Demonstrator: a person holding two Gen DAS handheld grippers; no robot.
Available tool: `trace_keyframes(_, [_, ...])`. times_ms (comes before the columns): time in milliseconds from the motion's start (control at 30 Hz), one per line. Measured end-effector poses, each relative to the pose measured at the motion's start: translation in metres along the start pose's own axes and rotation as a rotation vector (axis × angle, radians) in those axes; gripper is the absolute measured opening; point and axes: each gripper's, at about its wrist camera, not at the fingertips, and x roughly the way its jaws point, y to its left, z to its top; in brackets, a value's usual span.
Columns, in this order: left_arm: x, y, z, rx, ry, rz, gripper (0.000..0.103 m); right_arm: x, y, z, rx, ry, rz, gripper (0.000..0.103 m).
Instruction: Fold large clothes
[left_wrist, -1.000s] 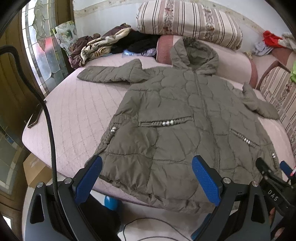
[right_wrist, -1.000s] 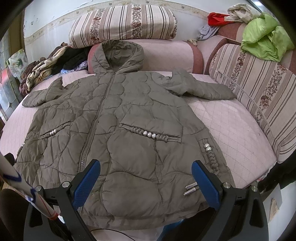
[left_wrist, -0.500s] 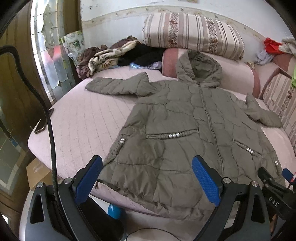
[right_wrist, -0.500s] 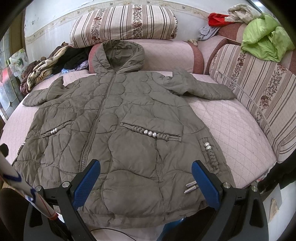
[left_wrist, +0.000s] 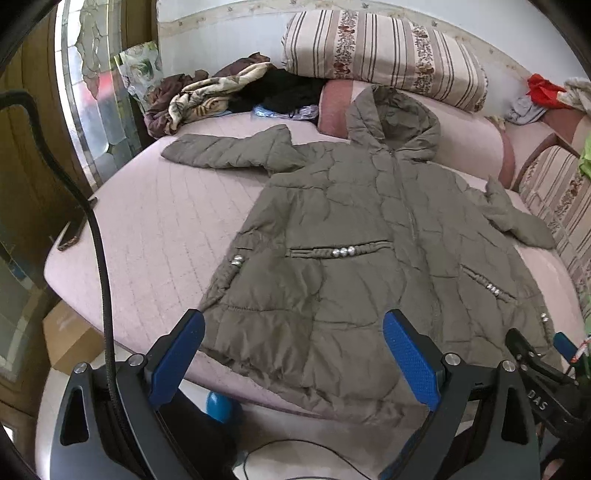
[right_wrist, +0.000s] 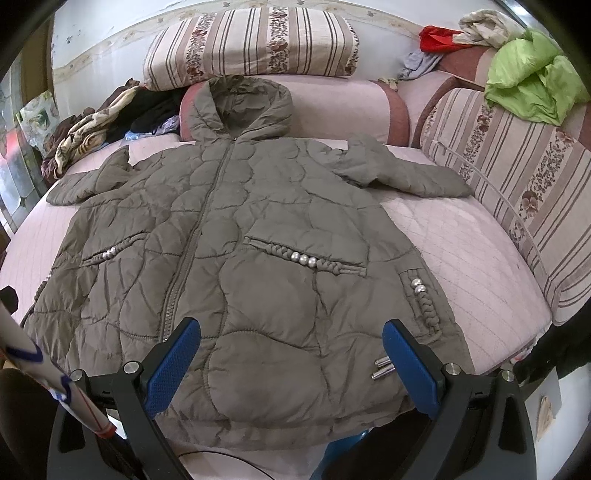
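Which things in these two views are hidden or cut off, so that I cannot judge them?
- Jacket hem, right wrist view: it hangs over the bed edge behind the right claw.
- Jacket back side, both views: it lies face up.
- Right claw, left wrist view: cut off by the edge.
- Floor under the bed, left wrist view: the left claw covers it.

A pink quilted bed (left_wrist: 155, 236) (right_wrist: 461, 251) carries an olive hooded coat (left_wrist: 351, 266) (right_wrist: 236, 258), spread flat, front up, zipped, both sleeves out to the sides. Its hem hangs over the near edge. The hood rests against a pink bolster (right_wrist: 343, 107) at the far side. A heap of clothes (left_wrist: 229, 96) (right_wrist: 110, 122) lies in the far left corner. A dark flat object (left_wrist: 75, 230), too small to identify, sits at the left edge.
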Motion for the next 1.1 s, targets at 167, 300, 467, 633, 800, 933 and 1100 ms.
trace_keyframes(167, [-0.004, 0.007, 0.001, -0.025, -0.023, 0.020, 0.097, 0.001, 0.000, -0.001, 0.000, 0.005, -0.003, 0.101])
trace_keyframes(300, [-0.008, 0.017, 0.005, -0.061, -0.041, 0.035, 0.097, 0.003, -0.001, -0.001, 0.001, 0.012, -0.004, 0.101])
trace_keyframes(467, [-0.008, 0.029, 0.008, -0.094, -0.042, 0.057, 0.097, 0.005, -0.001, -0.003, -0.003, 0.016, -0.003, 0.101])
trace_keyframes(633, [-0.007, 0.036, 0.011, -0.114, -0.046, 0.065, 0.097, 0.008, -0.002, -0.004, -0.007, 0.022, -0.004, 0.101])
trace_keyframes(800, [-0.004, 0.049, 0.019, -0.134, -0.046, 0.080, 0.097, 0.009, 0.001, -0.004, -0.018, 0.027, 0.006, 0.101])
trace_keyframes(933, [0.002, 0.065, 0.031, -0.142, -0.052, 0.135, 0.097, 0.010, 0.004, -0.005, -0.033, 0.026, 0.012, 0.100])
trace_keyframes(1100, [0.005, 0.093, 0.054, -0.165, -0.087, 0.209, 0.097, 0.013, 0.003, -0.005, -0.031, 0.032, 0.012, 0.096])
